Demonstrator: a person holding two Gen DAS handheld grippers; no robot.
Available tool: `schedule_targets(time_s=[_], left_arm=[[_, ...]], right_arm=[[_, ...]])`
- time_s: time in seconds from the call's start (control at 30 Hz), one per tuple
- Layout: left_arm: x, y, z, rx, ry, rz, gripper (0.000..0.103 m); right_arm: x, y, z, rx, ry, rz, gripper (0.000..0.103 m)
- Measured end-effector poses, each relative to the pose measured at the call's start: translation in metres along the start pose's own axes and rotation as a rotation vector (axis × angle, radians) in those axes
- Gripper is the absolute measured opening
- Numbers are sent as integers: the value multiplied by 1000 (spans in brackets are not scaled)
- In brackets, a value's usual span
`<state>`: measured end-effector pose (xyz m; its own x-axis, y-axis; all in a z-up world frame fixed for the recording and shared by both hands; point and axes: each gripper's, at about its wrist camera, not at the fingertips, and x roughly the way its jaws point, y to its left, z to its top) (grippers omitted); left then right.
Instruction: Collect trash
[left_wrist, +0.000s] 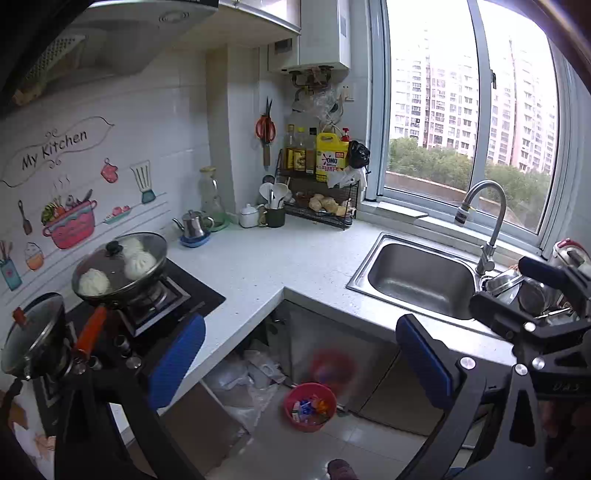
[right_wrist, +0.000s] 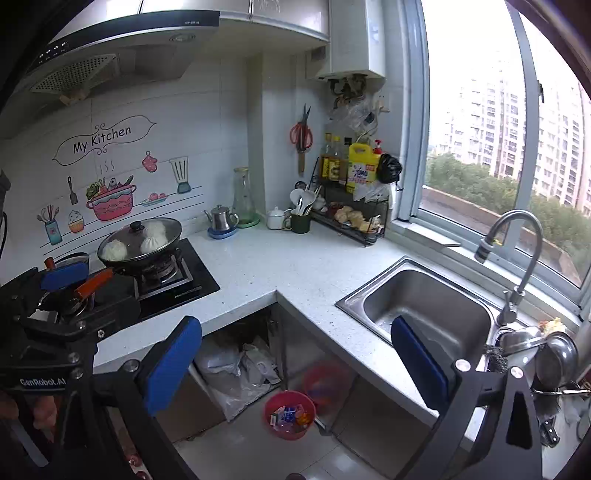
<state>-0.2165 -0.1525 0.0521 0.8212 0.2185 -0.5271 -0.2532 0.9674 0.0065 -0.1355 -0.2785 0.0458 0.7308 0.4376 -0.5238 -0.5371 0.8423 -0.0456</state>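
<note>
Both your grippers are spread wide and empty, left gripper (left_wrist: 301, 365) and right gripper (right_wrist: 295, 365) alike. The red trash bin (right_wrist: 290, 415) sits on the floor below and ahead, between each pair of jaws and about equally near. It seems to hold small wrappers; the countertop (right_wrist: 295, 266) looks bare of litter.

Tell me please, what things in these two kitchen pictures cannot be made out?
- Red bin on the floor: holds small coloured wrappers, too small to identify in either view.
- Space under the counter: pale plastic bags in shadow, contents hidden.
- Bottle labels on the wire rack: too small to read, both views.
- Steel dishes right of the sink: cut off by the fisheye edge and gripper frame.
</note>
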Motion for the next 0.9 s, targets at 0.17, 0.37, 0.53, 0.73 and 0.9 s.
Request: schedule_targets(time_s=[0.17,0.37,0.53,0.73,0.9], left_arm=[[-10,-2,-8,2,4,-40,102],[-15,-6,-12,20,9,-64,102],[-12,-10,-14,20,22,-64,102],[-11,-12,-15,8,21,-65,102],[-7,-13,-15,-6,32,-68,102]], right_arm=[[-10,-2,-5,12,-13,-21,102],[-17,0,-13,22,5,-21,102],[-15,4,-17,12,33,-18,102],[-14,6,-17,19,40,-23,102],[-15,4,-16,15,41,-15,102]])
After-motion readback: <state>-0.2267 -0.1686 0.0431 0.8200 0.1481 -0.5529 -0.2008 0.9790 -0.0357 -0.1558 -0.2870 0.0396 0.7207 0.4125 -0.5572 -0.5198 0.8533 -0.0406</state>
